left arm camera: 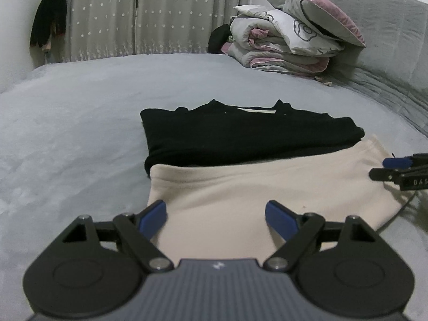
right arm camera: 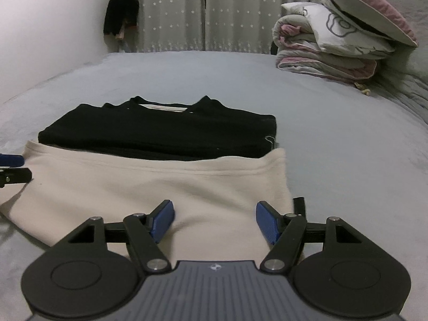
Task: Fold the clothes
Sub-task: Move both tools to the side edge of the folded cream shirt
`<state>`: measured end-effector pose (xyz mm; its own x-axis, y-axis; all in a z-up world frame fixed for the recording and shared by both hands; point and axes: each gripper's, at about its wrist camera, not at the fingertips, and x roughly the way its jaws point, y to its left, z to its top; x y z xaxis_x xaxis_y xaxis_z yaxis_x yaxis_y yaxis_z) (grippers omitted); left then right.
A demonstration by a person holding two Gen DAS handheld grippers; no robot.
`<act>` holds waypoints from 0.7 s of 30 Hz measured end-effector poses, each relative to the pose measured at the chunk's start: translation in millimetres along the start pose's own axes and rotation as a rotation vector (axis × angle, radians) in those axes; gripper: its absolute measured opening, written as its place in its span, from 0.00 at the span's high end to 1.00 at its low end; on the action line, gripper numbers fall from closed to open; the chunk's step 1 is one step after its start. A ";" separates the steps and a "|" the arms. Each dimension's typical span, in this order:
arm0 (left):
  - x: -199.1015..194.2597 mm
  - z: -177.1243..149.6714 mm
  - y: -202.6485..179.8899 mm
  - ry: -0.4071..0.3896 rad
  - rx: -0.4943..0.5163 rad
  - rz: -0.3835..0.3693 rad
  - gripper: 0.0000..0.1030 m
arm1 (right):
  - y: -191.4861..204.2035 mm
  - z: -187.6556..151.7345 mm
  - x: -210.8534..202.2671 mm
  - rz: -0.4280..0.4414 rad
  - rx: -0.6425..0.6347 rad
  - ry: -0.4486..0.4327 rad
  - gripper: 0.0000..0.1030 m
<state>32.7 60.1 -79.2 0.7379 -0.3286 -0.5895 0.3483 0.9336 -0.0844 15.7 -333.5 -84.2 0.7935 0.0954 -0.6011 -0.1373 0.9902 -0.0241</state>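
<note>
Grey bedding covers the bed [left arm camera: 80, 112], which carries everything here, with star-dotted curtains [left arm camera: 160, 13] hanging behind its far edge and a dark garment [left arm camera: 49, 18] hung on the wall to the left of them. Toward the bed's far right corner sits a stack of folded quilts [left arm camera: 278, 50] in grey, white and pink, topped by a pillow [left arm camera: 315, 13] that leans against the grey headboard [left arm camera: 388, 26]. Near the bed's near edge lies a cream garment [left arm camera: 254, 192], spread flat, and a folded black garment [left arm camera: 240, 133] rests on its far part, touching it, collar turned toward the curtains. The left hand-held gripper [left arm camera: 216, 214] hovers over the near left portion of the cream garment, its blue-padded fingers [left arm camera: 153, 218] spread wide with nothing between them. The right hand-held gripper [right arm camera: 214, 220] sits over the near right portion of the same garment, likewise spread wide and empty, its right finger close to the cloth's right edge. Each wrist view catches the other tool's fingertips at the frame edge, beside the cream cloth. A thin dark cord [left arm camera: 396, 214] trails across the bedding just past the cream garment's right edge.
</note>
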 end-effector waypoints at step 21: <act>19.4 10.3 31.6 -0.019 -0.173 0.105 0.41 | -19.4 10.2 12.9 -0.111 0.097 -0.039 0.79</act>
<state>63.9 81.8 -85.1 0.7765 -0.2290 -0.5870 0.1651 0.9730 -0.1612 34.6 -350.4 -83.3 0.8233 -0.0134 -0.5675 0.0091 0.9999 -0.0104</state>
